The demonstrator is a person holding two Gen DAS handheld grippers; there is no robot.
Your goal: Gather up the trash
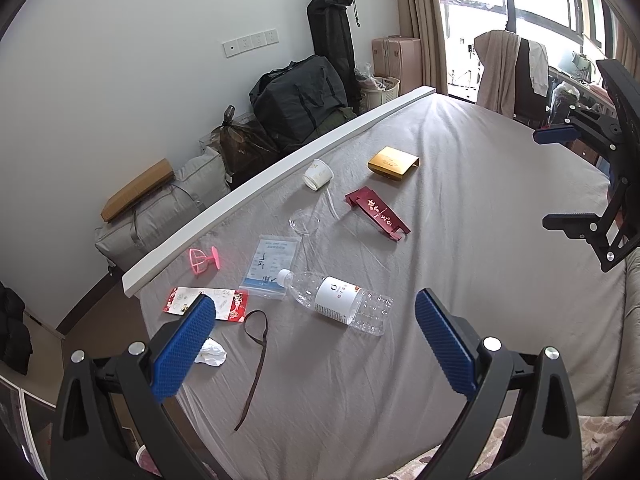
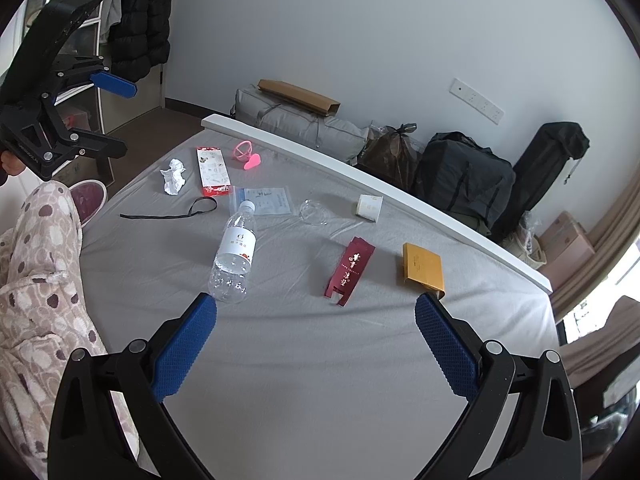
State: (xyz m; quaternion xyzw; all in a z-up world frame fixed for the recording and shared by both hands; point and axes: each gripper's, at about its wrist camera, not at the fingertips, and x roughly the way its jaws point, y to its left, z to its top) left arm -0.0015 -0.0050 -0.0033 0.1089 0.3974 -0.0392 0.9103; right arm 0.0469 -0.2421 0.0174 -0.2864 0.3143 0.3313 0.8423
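Hovering over the bed [image 2: 320,360], both empty: left tool [image 1: 315,344] and right tool [image 2: 316,344], fingers spread apart. Nothing collected yet; trash lies scattered toward the bed's far edge. Water bottle [image 1: 340,302] lies nearest the left tool. Next: descend, straddle its body, close.
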